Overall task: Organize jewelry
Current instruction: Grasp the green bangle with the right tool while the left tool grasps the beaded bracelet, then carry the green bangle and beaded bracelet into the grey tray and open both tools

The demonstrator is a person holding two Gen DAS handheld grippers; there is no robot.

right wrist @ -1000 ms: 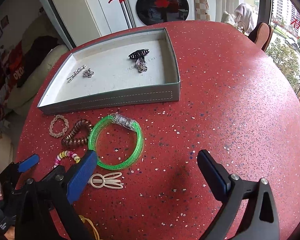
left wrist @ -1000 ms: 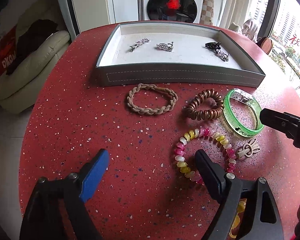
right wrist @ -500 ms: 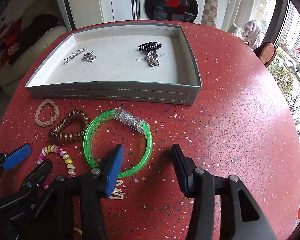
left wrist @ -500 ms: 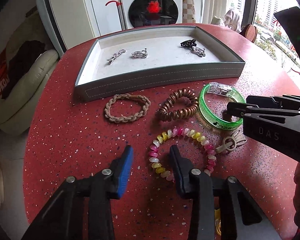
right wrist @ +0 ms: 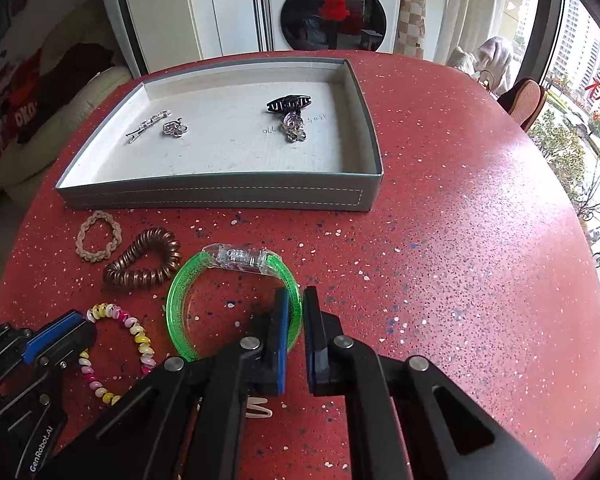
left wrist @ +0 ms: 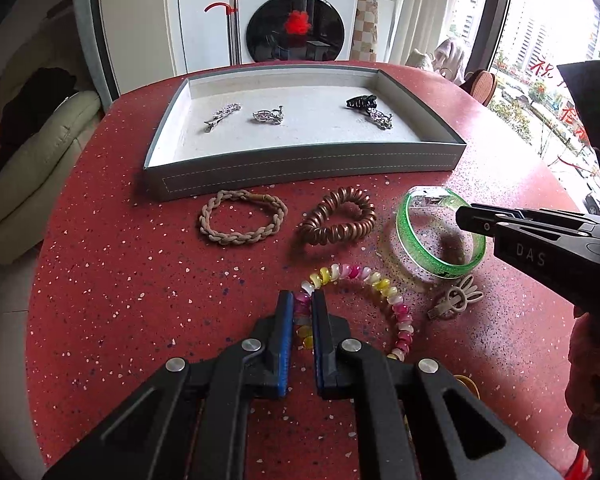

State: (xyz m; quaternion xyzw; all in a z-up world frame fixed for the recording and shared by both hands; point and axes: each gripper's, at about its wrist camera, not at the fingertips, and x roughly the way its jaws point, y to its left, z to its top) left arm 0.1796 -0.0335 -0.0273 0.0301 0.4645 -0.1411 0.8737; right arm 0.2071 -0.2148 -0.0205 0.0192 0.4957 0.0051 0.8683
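Note:
My left gripper (left wrist: 302, 303) is shut on the left side of a pink, yellow and white bead bracelet (left wrist: 374, 284), which lies on the red table. My right gripper (right wrist: 296, 300) is shut on the right rim of a green translucent bangle (right wrist: 180, 292), also on the table. A grey tray (left wrist: 300, 168) at the back holds several hair clips, among them a black claw clip (left wrist: 361, 102). A braided tan bracelet (left wrist: 242, 222) and a copper spiral hair tie (left wrist: 338, 222) lie in front of the tray.
A small beige clip (left wrist: 456, 300) lies right of the bead bracelet. A yellow item (left wrist: 466, 384) peeks out by the left gripper's body. The round table's edge curves off left and right. A sofa and a washing machine stand beyond.
Both grippers went from wide open to shut: the left closed on the bead bracelet, the right moved left and closed on the green bangle's rim.

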